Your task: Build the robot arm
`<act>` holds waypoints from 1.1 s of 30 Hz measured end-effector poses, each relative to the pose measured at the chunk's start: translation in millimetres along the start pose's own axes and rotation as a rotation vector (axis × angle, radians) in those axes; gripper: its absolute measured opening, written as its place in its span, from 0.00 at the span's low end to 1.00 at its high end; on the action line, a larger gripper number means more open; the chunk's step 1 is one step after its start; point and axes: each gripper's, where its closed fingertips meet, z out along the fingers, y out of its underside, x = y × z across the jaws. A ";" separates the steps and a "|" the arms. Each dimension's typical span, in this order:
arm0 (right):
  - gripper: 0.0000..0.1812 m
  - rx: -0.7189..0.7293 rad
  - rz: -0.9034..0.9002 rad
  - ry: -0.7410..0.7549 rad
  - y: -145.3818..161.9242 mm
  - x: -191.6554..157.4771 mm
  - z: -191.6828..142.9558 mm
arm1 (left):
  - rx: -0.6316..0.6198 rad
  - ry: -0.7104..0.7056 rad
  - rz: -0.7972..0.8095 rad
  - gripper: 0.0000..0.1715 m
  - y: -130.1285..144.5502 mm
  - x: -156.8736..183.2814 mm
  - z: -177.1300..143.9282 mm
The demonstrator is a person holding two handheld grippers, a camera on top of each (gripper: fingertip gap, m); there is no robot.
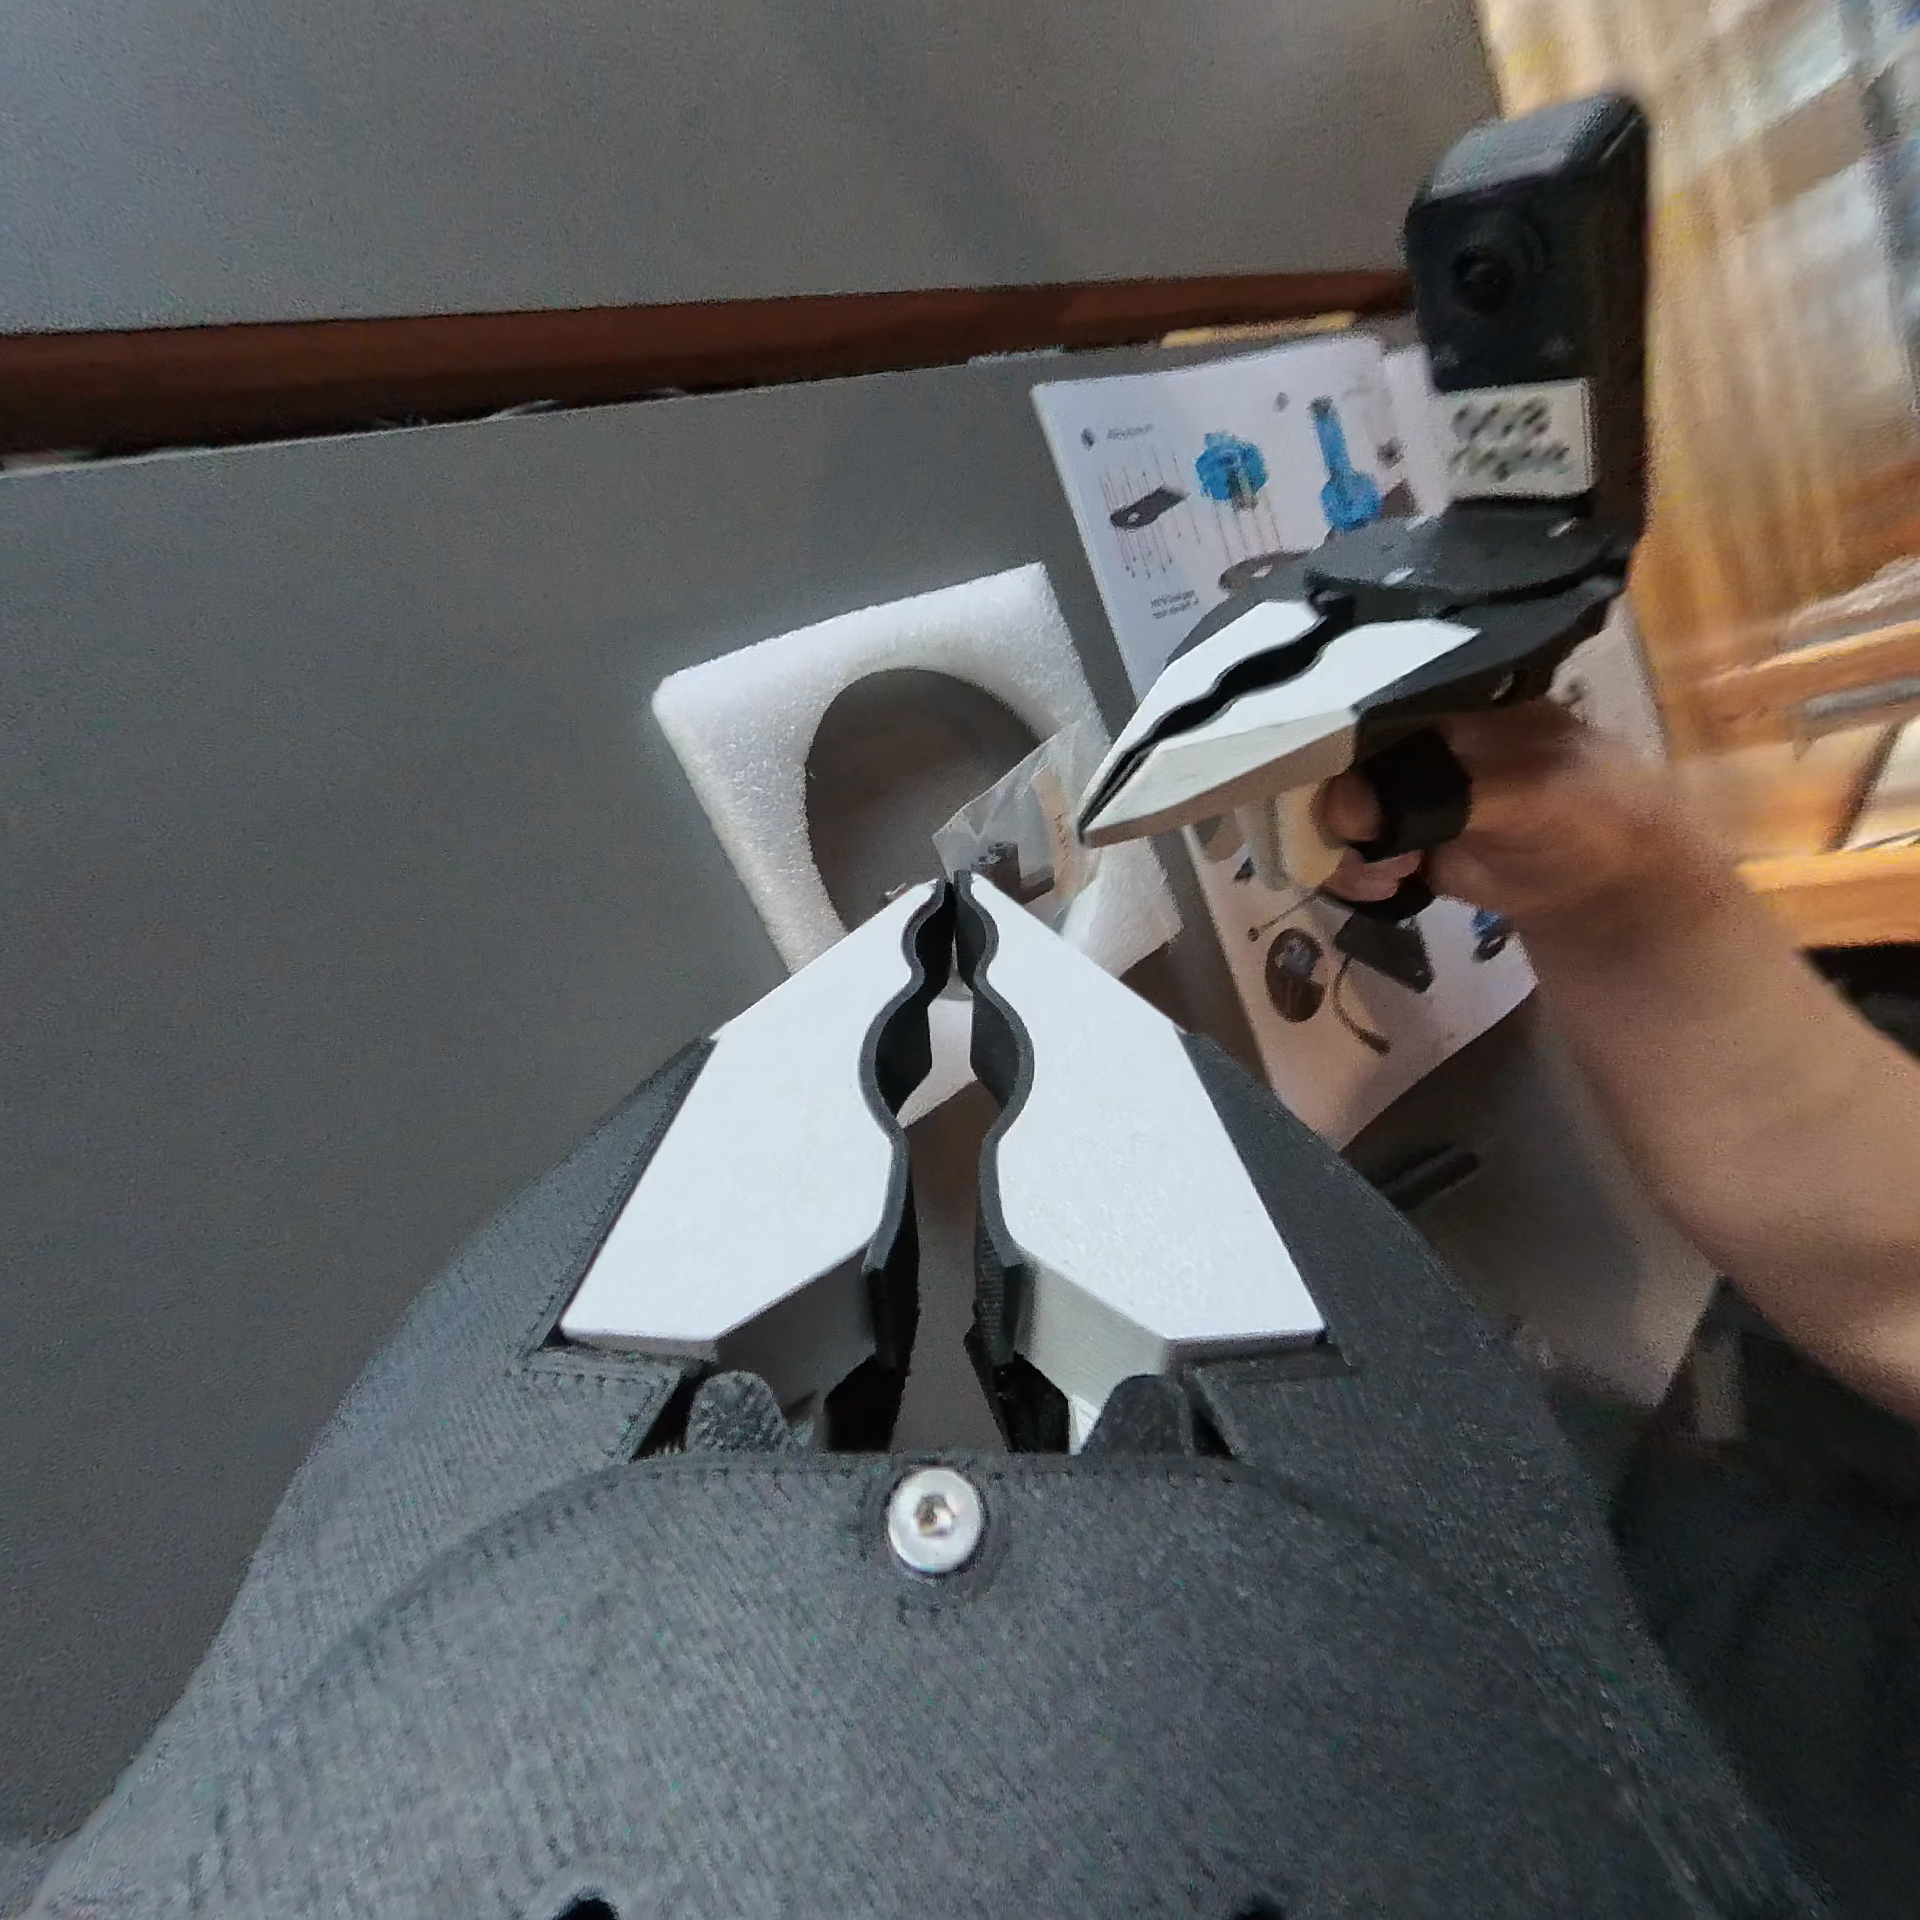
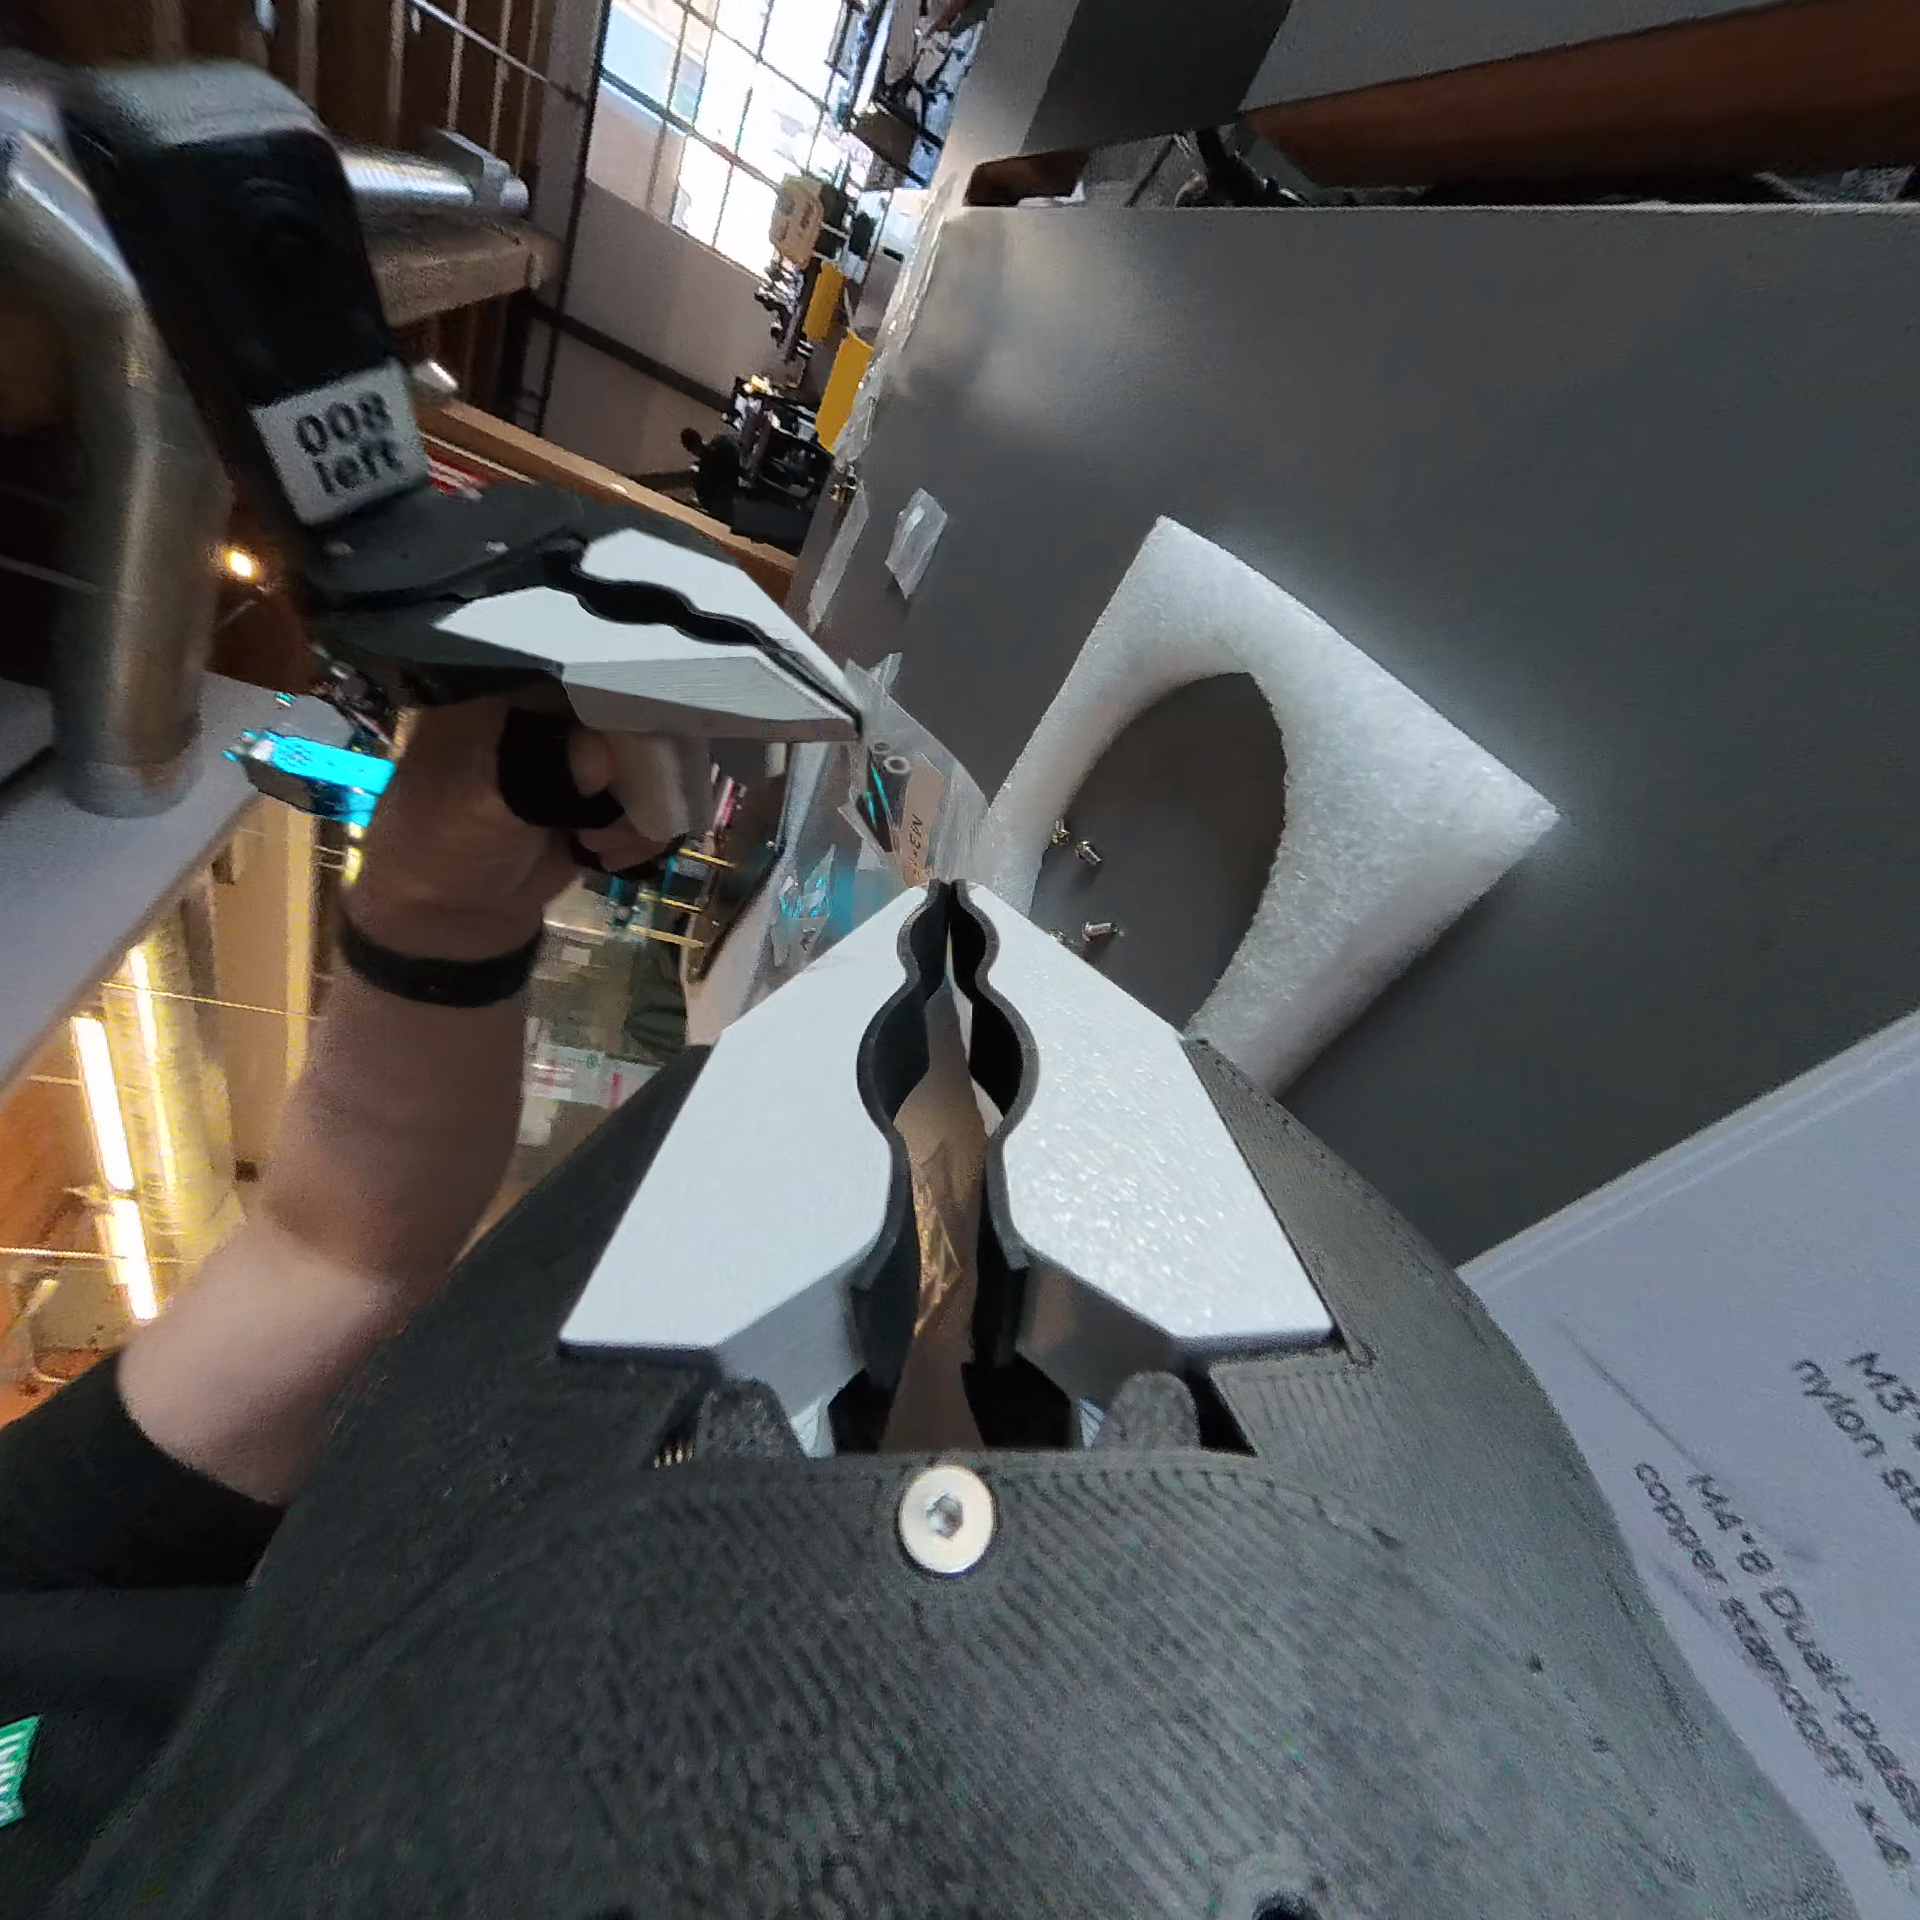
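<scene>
Because both my left gripper (image 1: 954, 902) and right gripper (image 2: 948, 902) pinch opposite edges of the small clear bag (image 2: 914, 800), it hangs taut above the white foam tray (image 2: 1382, 748).

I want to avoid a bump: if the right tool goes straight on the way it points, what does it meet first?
Probably the small clear bag that the right tool and the left tool both pinch. Beyond it lies the white foam block with small screws in its hollow; depth is unclear.
</scene>
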 end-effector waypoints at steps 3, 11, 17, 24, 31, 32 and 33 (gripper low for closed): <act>0.00 -0.025 -0.038 0.060 0.4 3.0 1.4 | -0.117 -0.089 0.064 0.00 5.4 -6.9 4.5; 0.02 -0.098 -0.287 0.081 5.5 -4.8 -4.2 | -0.152 -0.102 0.095 0.00 7.1 -9.8 12.7; 0.01 -0.118 -0.390 0.219 -1.6 10.8 -16.7 | -0.133 -0.088 0.143 0.00 8.9 -0.9 24.1; 0.05 -0.186 -0.402 0.282 1.5 28.5 -18.4 | -0.107 -0.097 0.165 0.00 13.3 1.8 32.0; 0.07 -0.221 -0.432 0.328 1.2 36.4 -21.2 | -0.079 -0.084 0.159 0.00 9.6 2.7 34.3; 0.08 -0.220 -0.432 0.326 1.3 36.1 -21.4 | -0.074 -0.083 0.160 0.00 9.1 3.1 34.1; 0.08 -0.217 -0.435 0.327 0.8 36.1 -22.1 | -0.068 -0.083 0.162 0.00 8.0 3.3 33.8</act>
